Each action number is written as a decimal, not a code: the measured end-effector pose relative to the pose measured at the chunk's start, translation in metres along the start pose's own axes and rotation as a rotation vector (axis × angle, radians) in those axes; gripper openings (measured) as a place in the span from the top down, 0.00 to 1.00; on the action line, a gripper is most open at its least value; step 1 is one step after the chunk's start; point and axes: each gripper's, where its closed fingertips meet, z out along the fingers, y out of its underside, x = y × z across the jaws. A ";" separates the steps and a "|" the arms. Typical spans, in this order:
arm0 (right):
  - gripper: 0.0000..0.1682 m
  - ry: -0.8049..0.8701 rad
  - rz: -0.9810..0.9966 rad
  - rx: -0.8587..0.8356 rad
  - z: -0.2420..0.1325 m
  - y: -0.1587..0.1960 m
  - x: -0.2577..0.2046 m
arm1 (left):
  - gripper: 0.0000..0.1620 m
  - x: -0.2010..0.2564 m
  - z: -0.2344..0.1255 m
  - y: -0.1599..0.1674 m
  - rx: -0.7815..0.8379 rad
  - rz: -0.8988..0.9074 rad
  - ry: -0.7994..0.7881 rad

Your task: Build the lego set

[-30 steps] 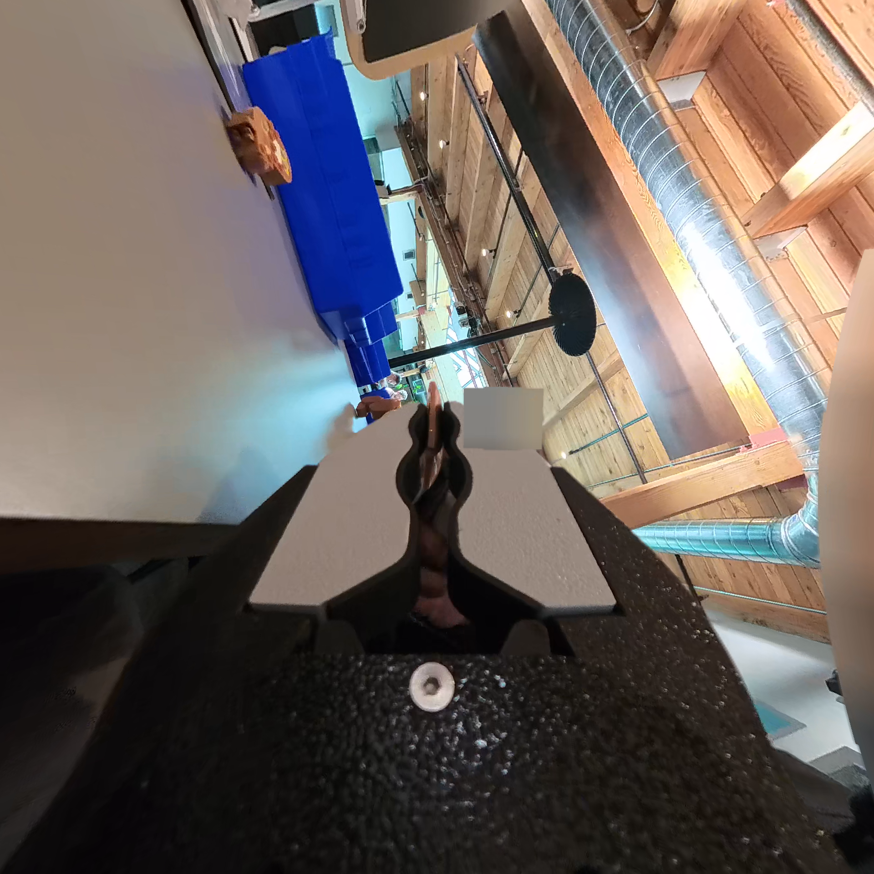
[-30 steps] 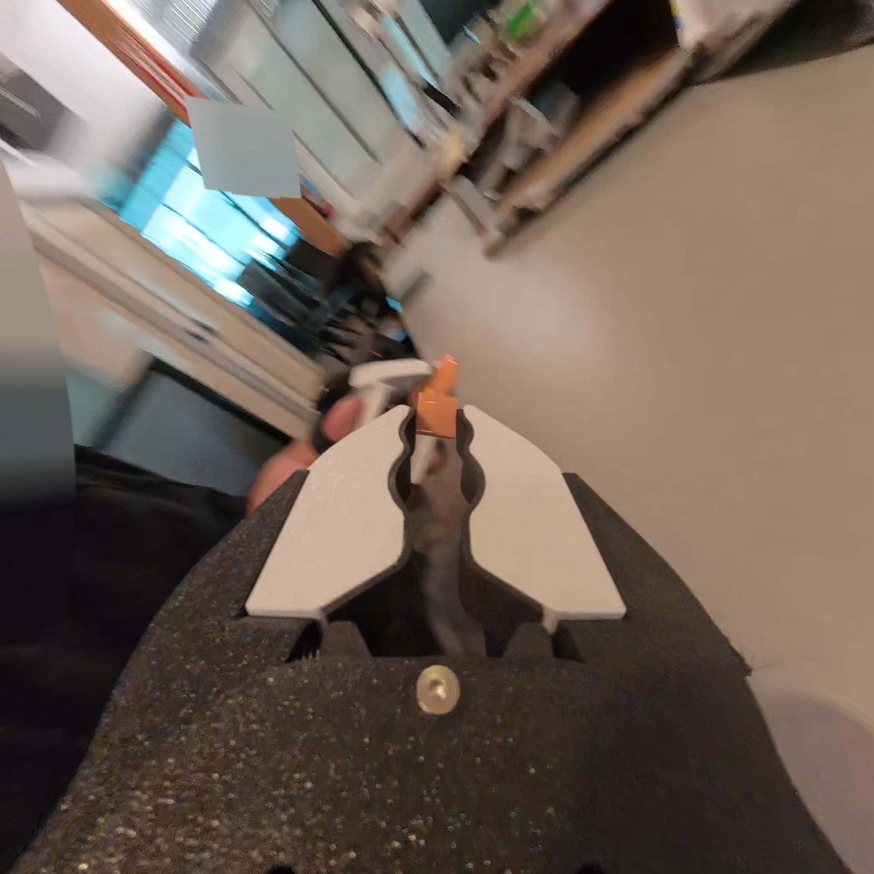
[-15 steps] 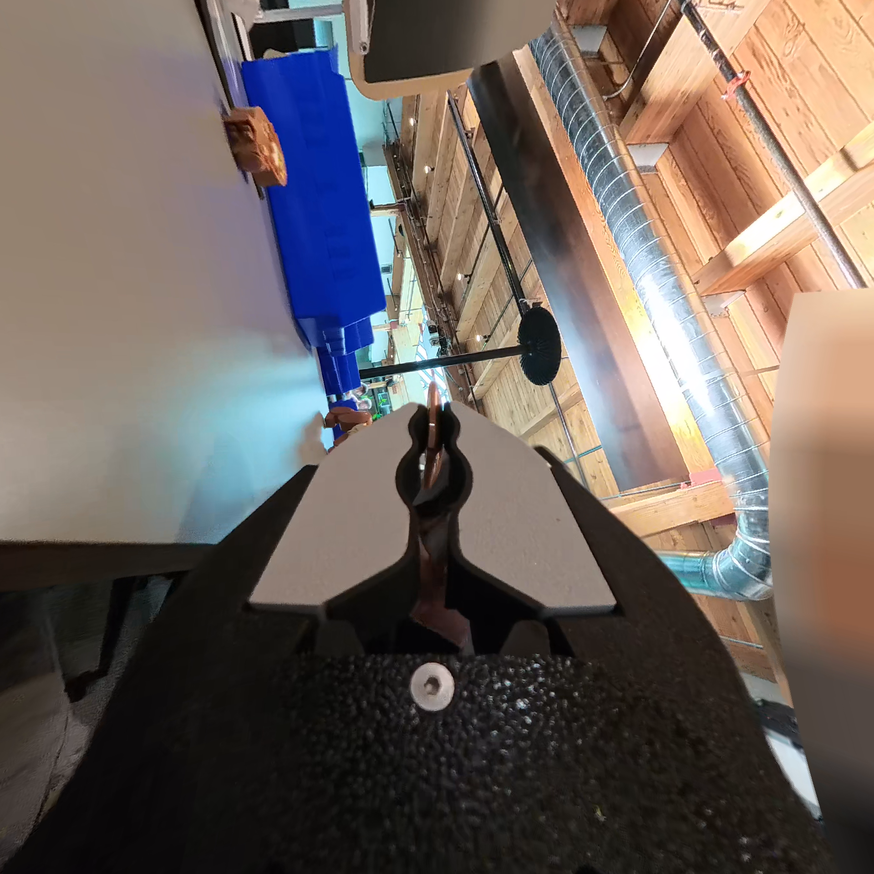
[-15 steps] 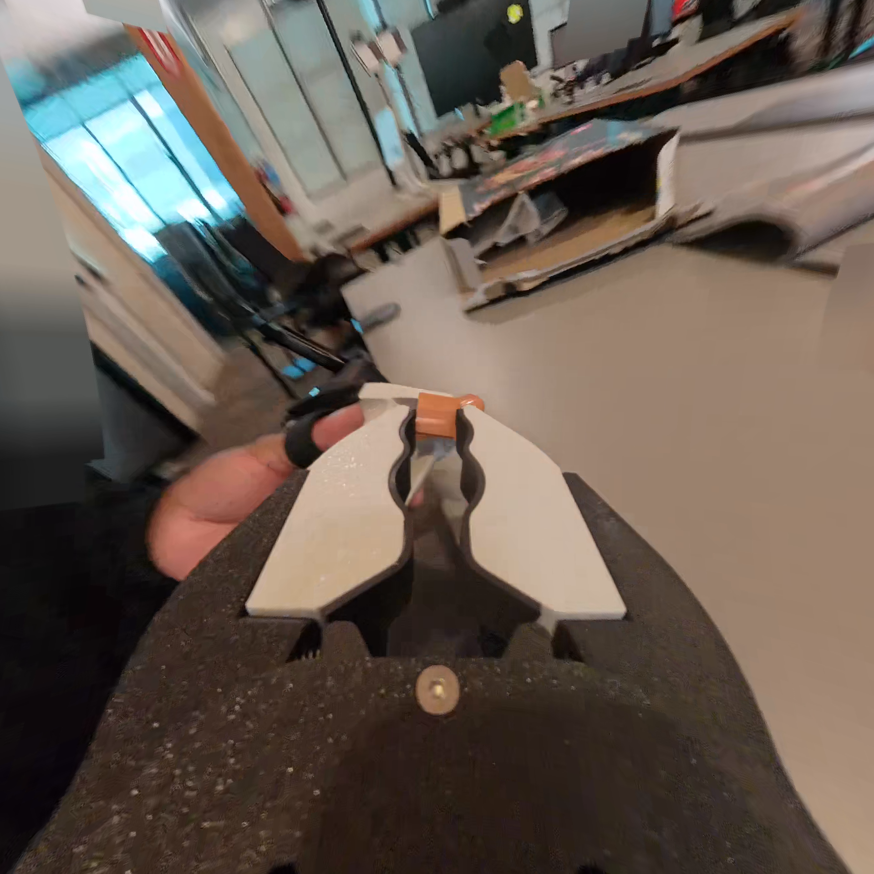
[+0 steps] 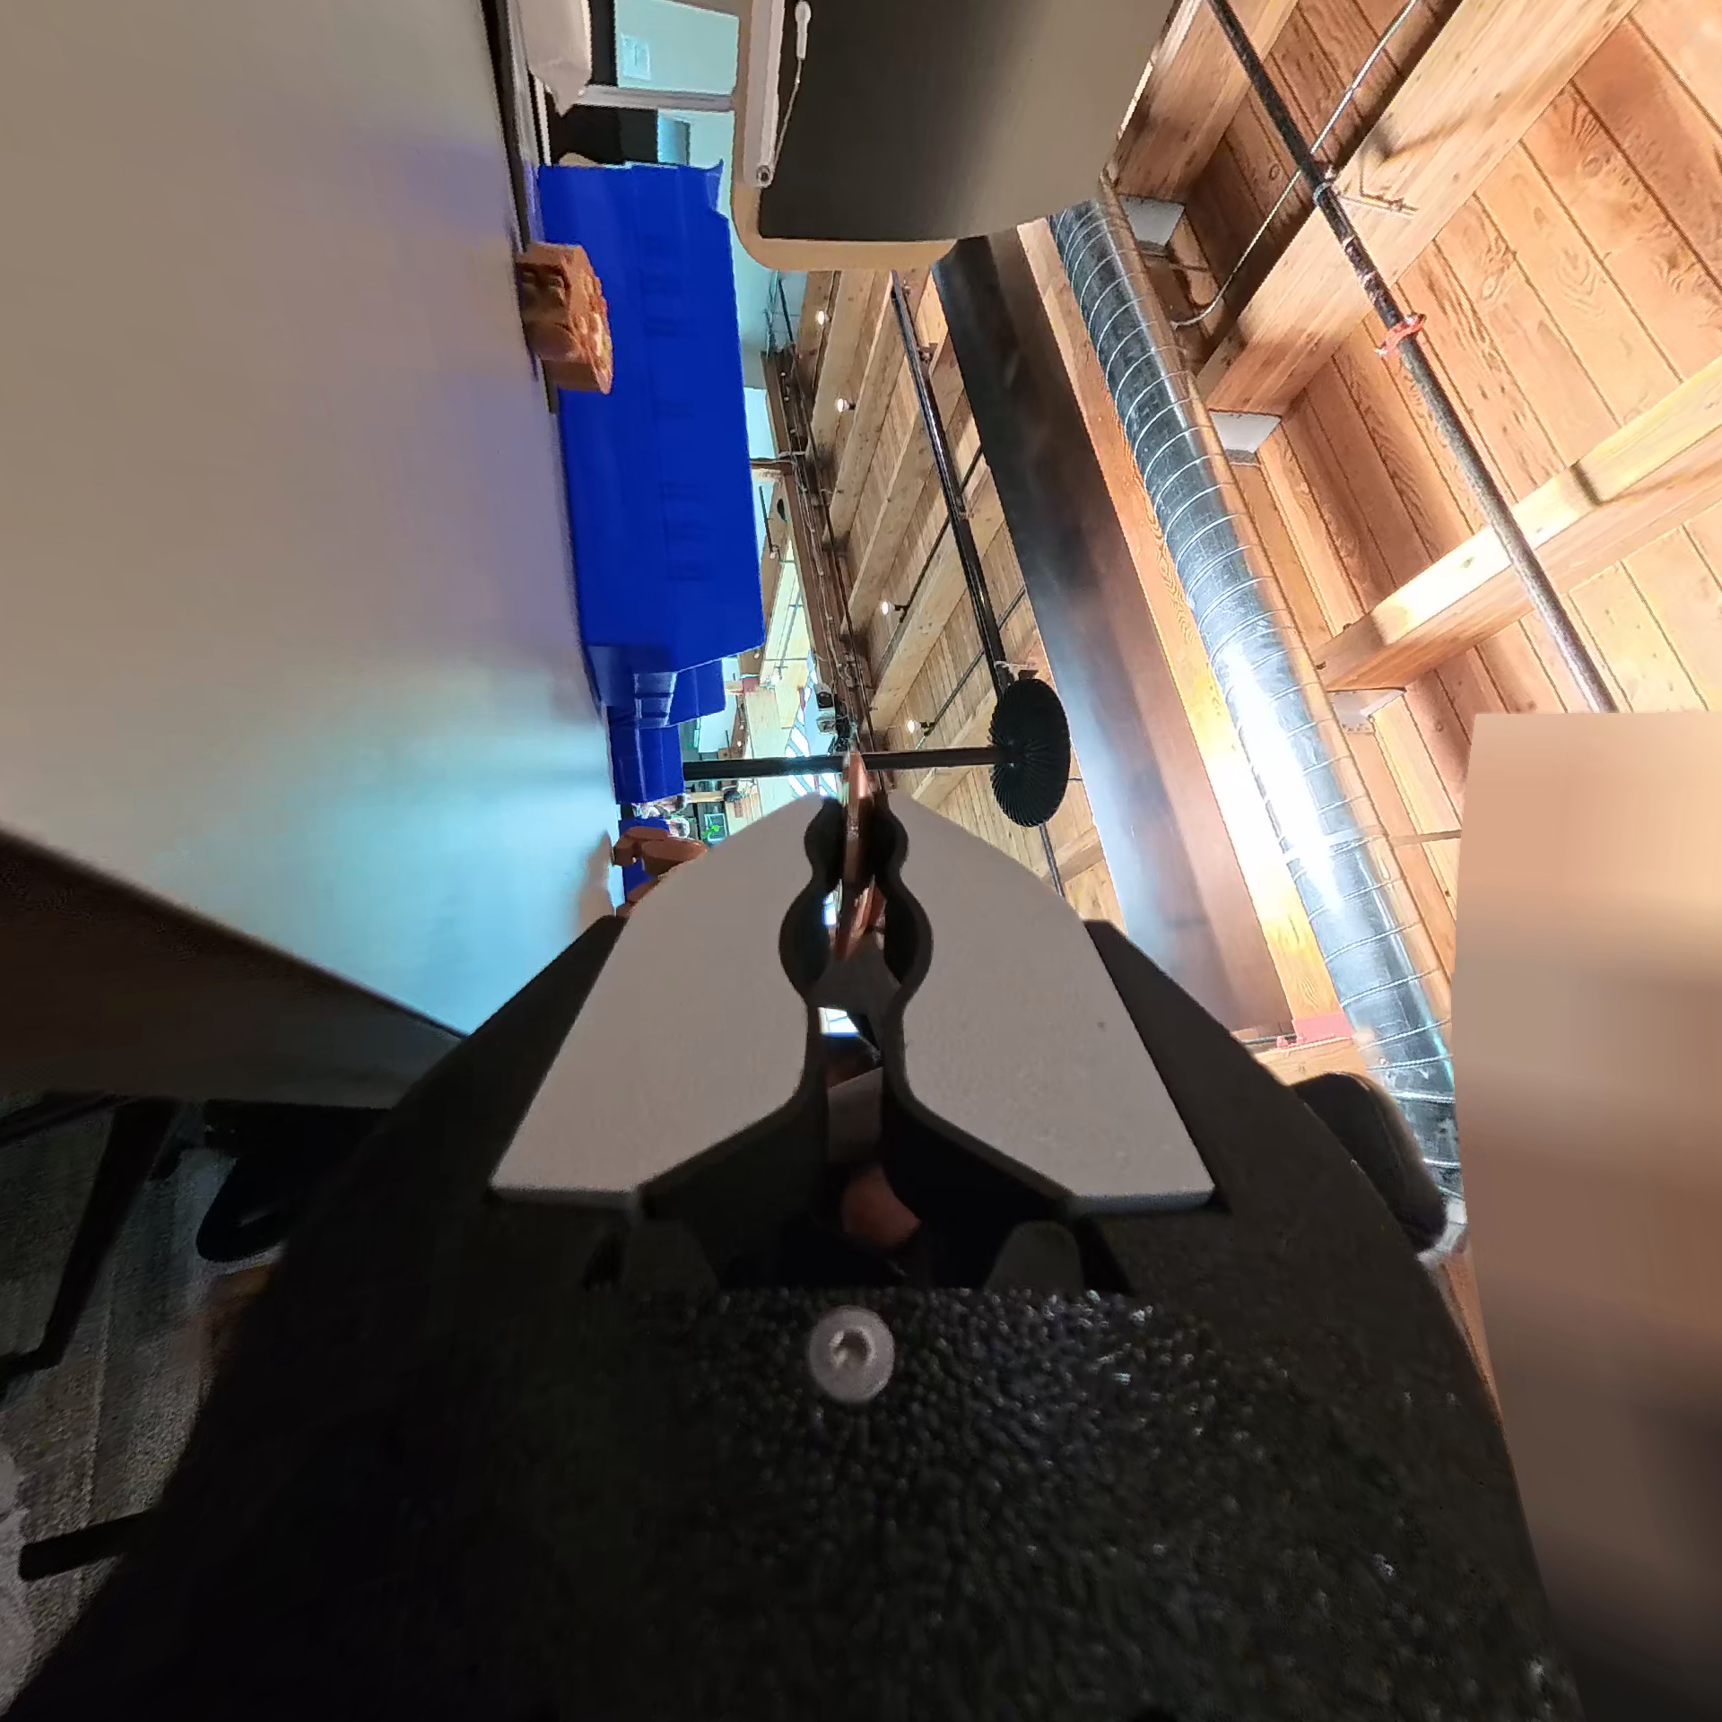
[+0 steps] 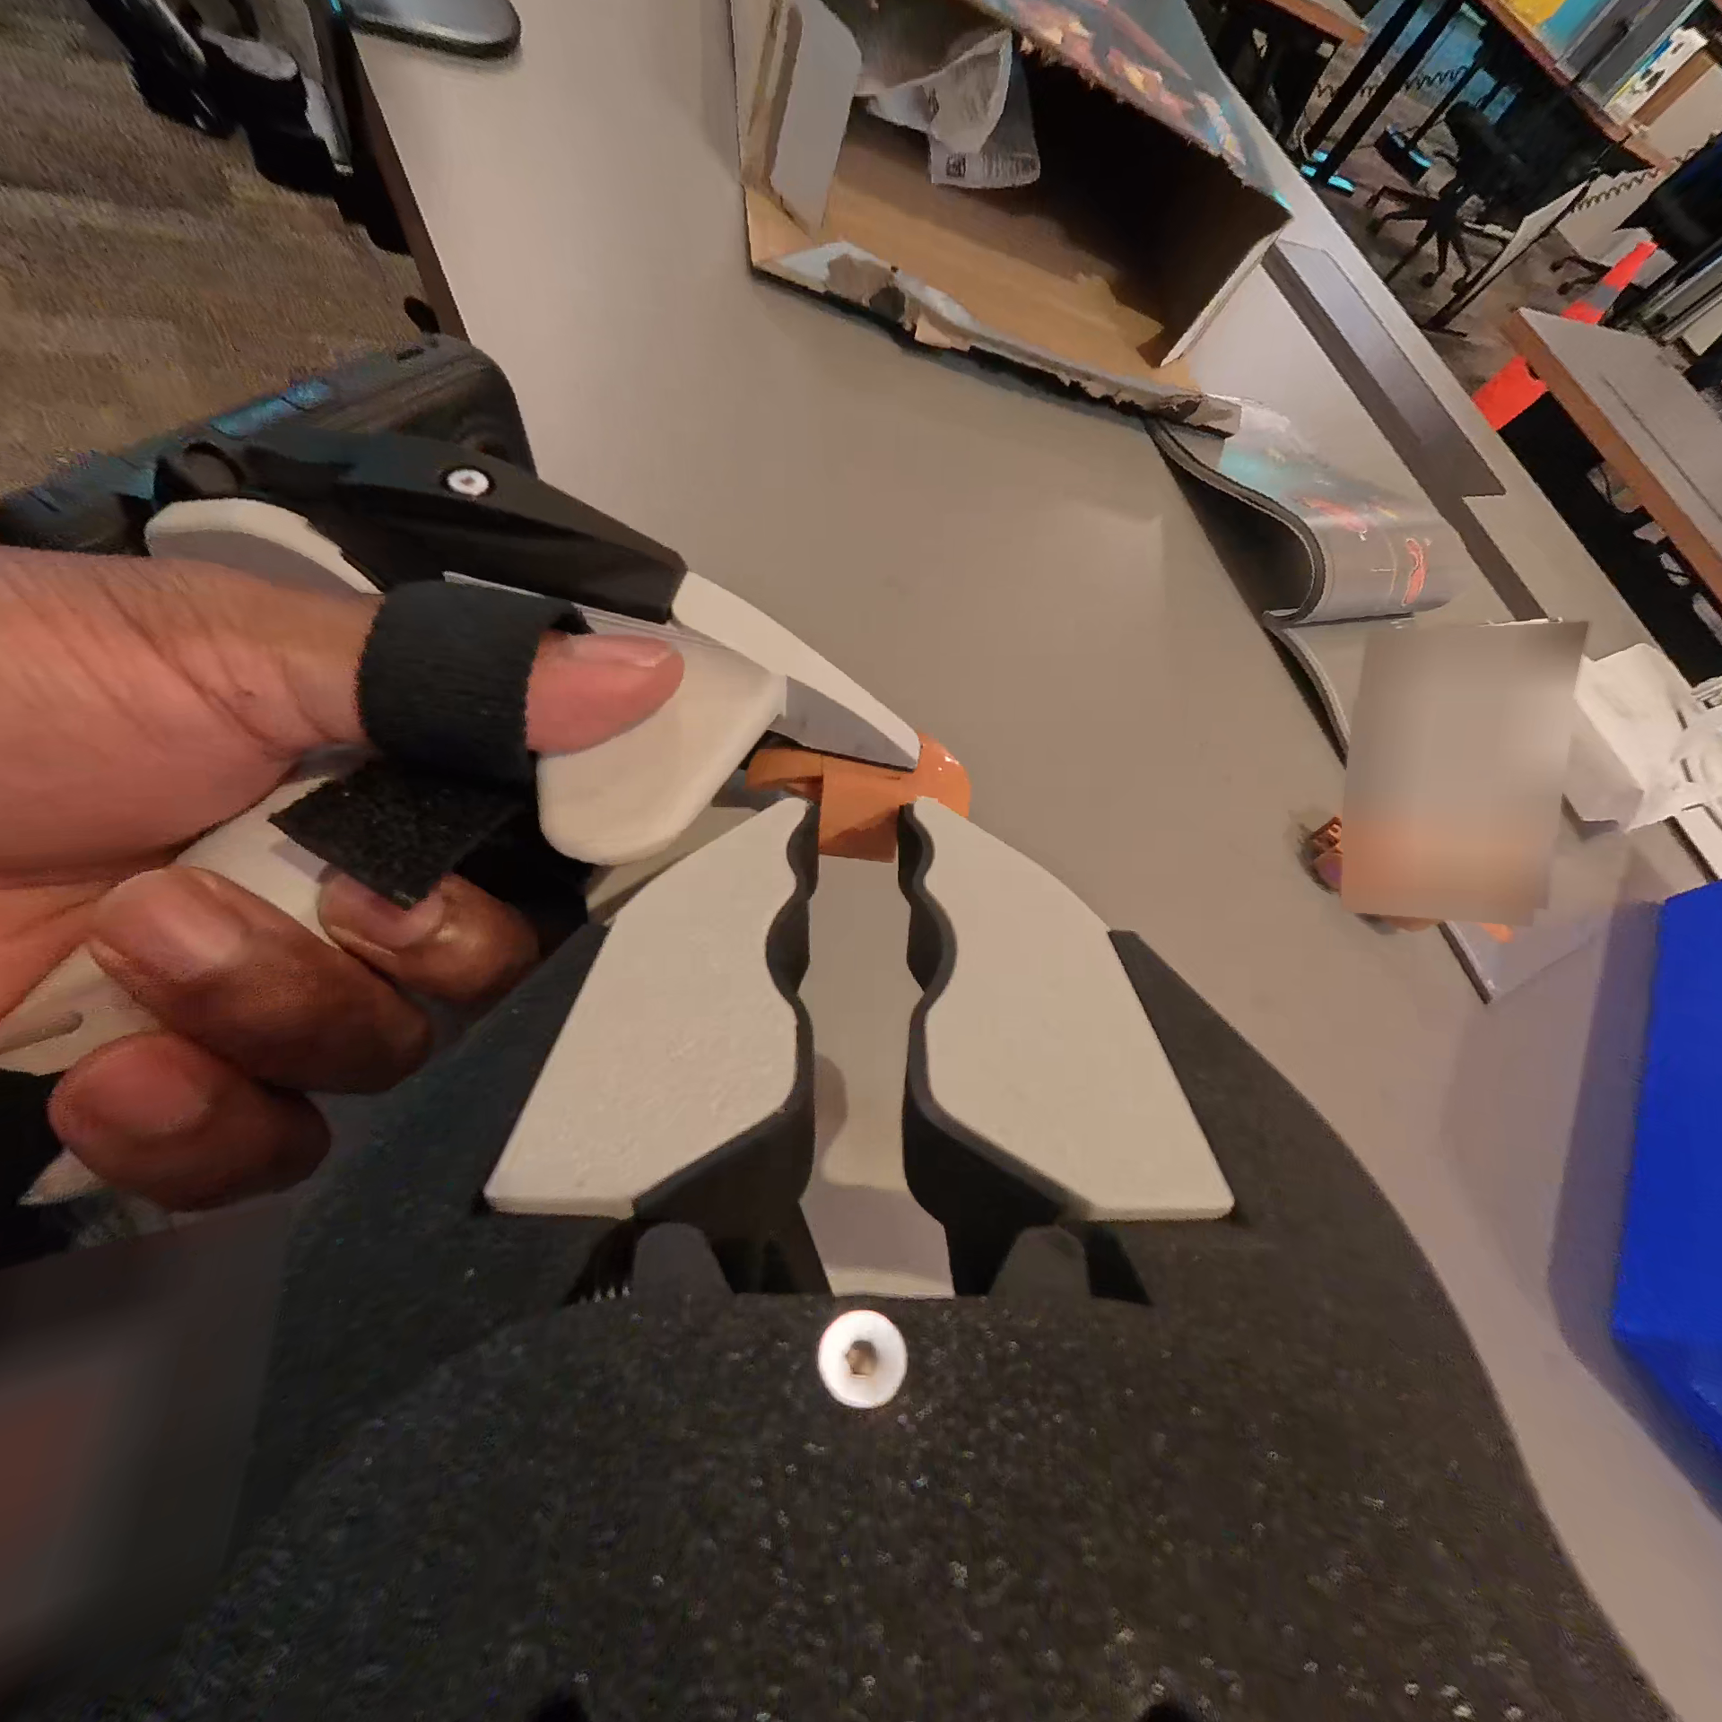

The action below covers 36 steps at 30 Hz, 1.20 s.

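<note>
Between both grippers' jaws (tips only) sits an orange lego piece.

Left view rolled sideways, faces ceiling; right overlooks table closely.

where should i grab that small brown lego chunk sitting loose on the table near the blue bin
Judging from the left wrist view, the brown lego chunk is a squat block near the table edge, beside the blue bin. Probably come straight down and pinch its two flat side faces; the studded face looks less even.
</note>
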 end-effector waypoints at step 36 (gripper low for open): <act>0.91 0.072 -0.154 -0.106 0.007 0.007 0.000 | 0.97 -0.005 0.000 0.000 -0.057 0.151 -0.064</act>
